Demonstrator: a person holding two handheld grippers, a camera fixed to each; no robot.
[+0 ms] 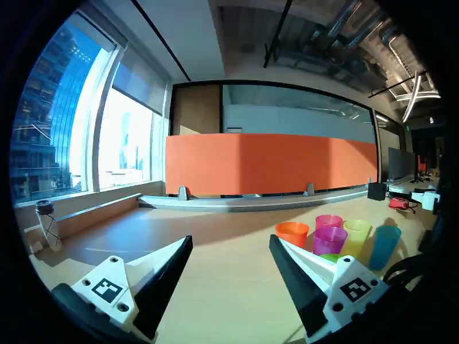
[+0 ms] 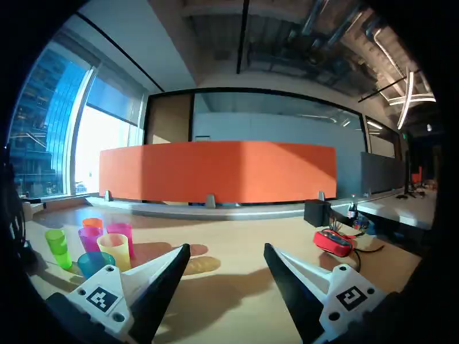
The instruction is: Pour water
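white-and-black fingers of the left gripper [image 1: 230,239] are standing wide apart low in the left gripper view, gripping nothing, with bare wood showing between them. the wooden table [image 1: 229,281] is running ahead to an orange partition [image 1: 269,163]. plastic cups are standing upright in a tight group ahead and to the right of this gripper, just past its right-hand finger and apart from it. an orange cup [image 1: 292,232] is sitting closest to the gap. a pink cup [image 1: 329,221] is standing behind a purple cup [image 1: 330,239], with a yellow cup [image 1: 357,236] and a teal cup [image 1: 384,245] farther right. the rim of a green cup [image 1: 331,257] is peeking out from behind the finger.

the right gripper [image 2: 226,247] is also gaping wide in the right gripper view, holding nothing, its fingers hovering over the tabletop. the same cups are grouped to its left, with the teal one nearest and partly hidden behind the left-hand finger. a red device [image 2: 333,241] with cables is lying on the table to the right, near a black box [image 2: 316,213].
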